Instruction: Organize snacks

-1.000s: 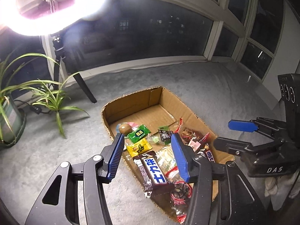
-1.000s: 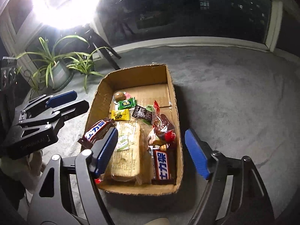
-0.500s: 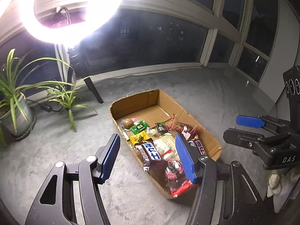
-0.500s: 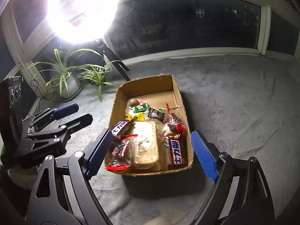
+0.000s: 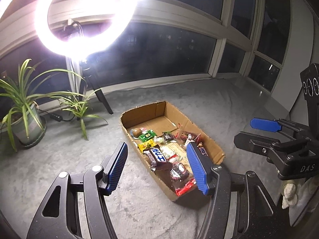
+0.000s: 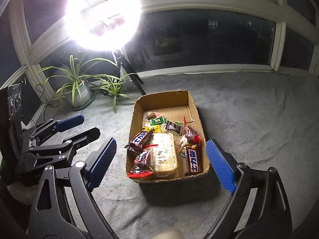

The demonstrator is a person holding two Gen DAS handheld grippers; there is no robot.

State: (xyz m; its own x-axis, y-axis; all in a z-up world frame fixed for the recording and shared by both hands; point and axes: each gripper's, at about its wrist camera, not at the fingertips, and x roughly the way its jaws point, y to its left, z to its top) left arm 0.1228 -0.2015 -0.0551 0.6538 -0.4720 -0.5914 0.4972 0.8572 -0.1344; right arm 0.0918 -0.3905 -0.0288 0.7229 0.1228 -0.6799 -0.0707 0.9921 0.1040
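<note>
I hold left gripper [image 5: 157, 167] and right gripper [image 6: 161, 163] spread wide, both empty, above grey carpet. Snacks sit in cardboard box [image 6: 137, 107]. Risk: Snickers bar [image 6: 140, 139] overhanging left rim tips out if nudged.

A ring light [image 5: 85, 18] at far left is the only strong source, blown out to white glare in both views. The windows [image 6: 209, 39] behind it are black, and the cardboard box [image 6: 143, 107] throws a dark shadow toward the near side. Fisheye distortion bends the window frames, and the corners fall to black.
</note>
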